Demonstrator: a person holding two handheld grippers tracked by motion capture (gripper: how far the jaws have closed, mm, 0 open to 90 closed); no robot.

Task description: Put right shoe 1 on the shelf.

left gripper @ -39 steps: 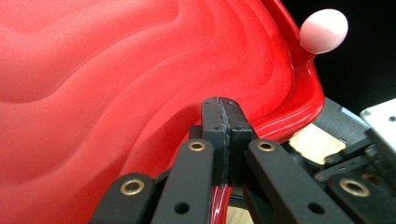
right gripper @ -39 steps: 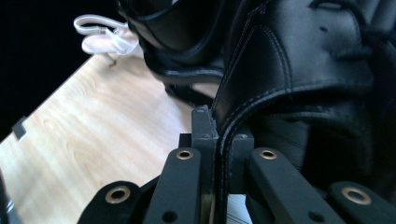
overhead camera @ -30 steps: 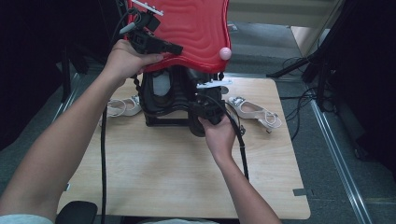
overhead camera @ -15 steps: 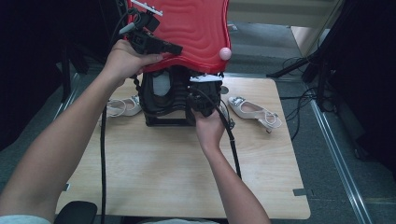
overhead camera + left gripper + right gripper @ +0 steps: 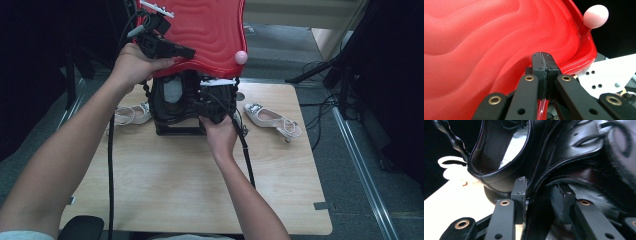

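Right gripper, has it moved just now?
Yes. The right gripper moved away from the table's near edge, toward the black shoe; jaws have just been opening, shoe leather between them.

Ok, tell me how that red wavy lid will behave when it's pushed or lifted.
The red lid probably stays stiff: its moulded ripples keep shape though the left claw pinches only one edge. Its glossy rim looks slippery, so the grip might slide. Raised above the black shoe, it would likely swing down if released.
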